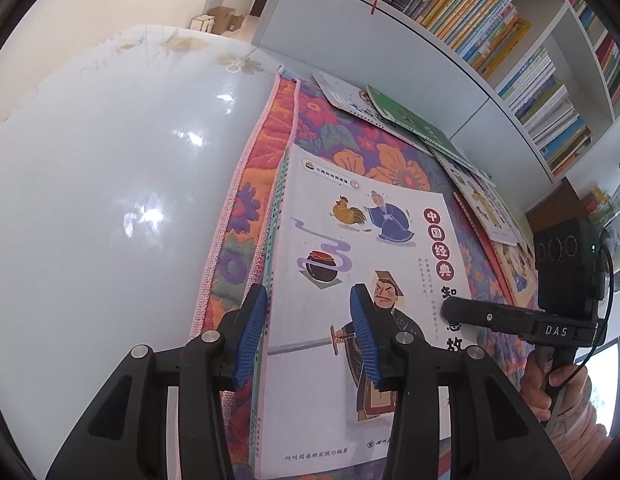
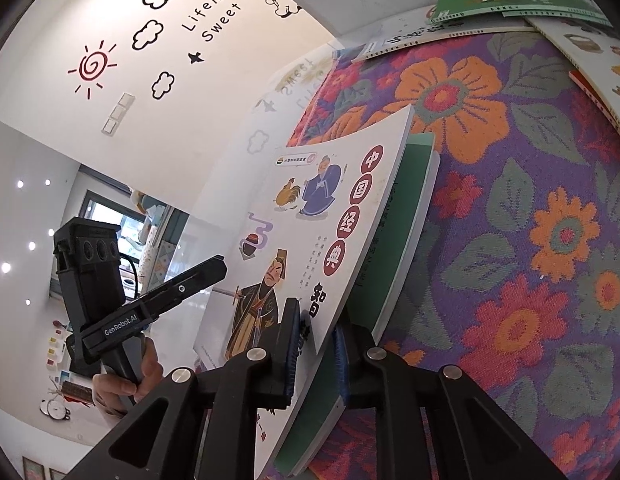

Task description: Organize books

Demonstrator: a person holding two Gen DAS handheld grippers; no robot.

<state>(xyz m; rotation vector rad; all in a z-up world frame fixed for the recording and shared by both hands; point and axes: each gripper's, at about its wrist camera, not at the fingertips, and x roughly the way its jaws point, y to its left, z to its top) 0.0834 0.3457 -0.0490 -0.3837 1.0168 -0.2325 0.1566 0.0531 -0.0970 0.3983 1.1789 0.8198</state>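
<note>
A white picture book (image 1: pixel 350 240) with cartoon figures and red-circled characters tops a small stack on the floral cloth (image 1: pixel 350 148); a green book (image 2: pixel 398 216) shows beneath it. My left gripper (image 1: pixel 308 300) stands open over the stack's spine side, one blue pad beside the spine and the other above the cover. My right gripper (image 2: pixel 316 320) is shut on the stack's opposite edge, its blue pads either side of the white and green books. Its upper finger (image 1: pixel 470 312) lies on the cover in the left wrist view.
Several loose books (image 1: pixel 398 116) lie scattered at the far edge of the cloth and along its right side (image 2: pixel 590 60). A white bookshelf (image 1: pixel 490 20) packed with books rises behind. The glossy white tabletop (image 1: pixel 110 180) stretches left. A hand (image 2: pixel 146 376) holds the left gripper's handle.
</note>
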